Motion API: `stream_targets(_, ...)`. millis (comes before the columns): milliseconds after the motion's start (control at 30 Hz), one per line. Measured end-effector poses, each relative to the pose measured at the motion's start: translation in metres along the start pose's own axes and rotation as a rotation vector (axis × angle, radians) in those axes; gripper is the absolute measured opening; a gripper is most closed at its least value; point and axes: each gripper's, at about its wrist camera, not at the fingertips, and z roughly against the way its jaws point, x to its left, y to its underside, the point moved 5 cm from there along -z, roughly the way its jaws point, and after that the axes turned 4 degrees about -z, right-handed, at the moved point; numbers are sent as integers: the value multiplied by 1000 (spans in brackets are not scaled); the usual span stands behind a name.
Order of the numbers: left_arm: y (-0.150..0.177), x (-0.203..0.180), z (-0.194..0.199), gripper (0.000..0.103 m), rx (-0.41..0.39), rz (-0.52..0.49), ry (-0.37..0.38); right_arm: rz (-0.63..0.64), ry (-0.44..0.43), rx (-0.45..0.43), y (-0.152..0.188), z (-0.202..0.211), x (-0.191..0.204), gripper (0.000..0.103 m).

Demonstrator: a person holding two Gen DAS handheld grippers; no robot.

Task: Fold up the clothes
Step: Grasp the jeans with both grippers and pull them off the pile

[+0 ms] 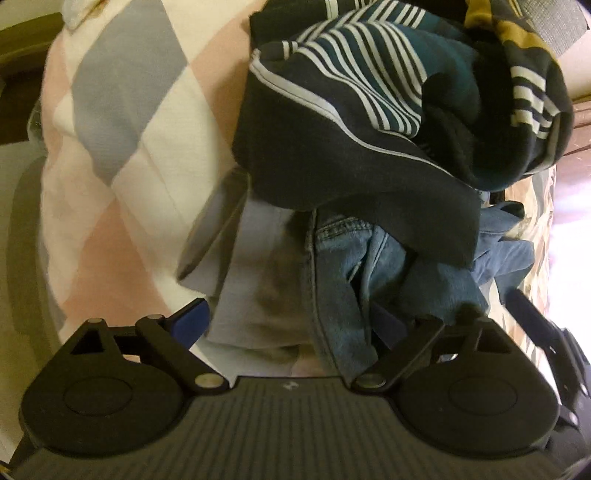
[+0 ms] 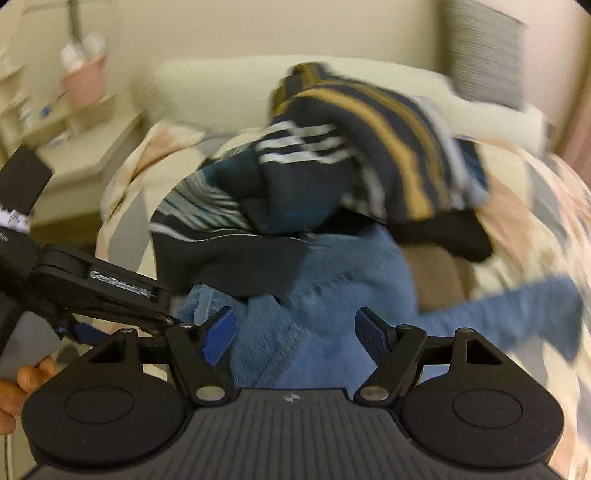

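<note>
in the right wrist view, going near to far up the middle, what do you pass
right hand-held gripper → blue jeans → dark striped garment with white stripes → navy and mustard striped garment → cream headboard → wall

Striped garments (image 2: 332, 177) heaped on jeans (image 2: 332, 295) atop the bedspread (image 1: 122, 155); pillow (image 2: 221, 92) behind, nightstand (image 2: 85, 147) apparently to its left.
</note>
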Motion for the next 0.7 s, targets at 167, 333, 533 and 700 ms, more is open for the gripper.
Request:
stream_targets(167, 4, -8, -17, 74, 11, -26, 21, -21, -36, 122, 21, -36, -12, 36)
stream_targets(333, 27, -30, -2, 27, -43, -130, 122, -250, 2, 135, 59, -4, -45, 19)
stream_targets(533, 109, -65, 29, 24, -23, -336, 183, -436, 86, 134, 139, 85, -67, 16)
stream_targets(700, 218, -56, 30, 24, 107, -476, 181, -529, 155, 272, 244, 139, -59, 13)
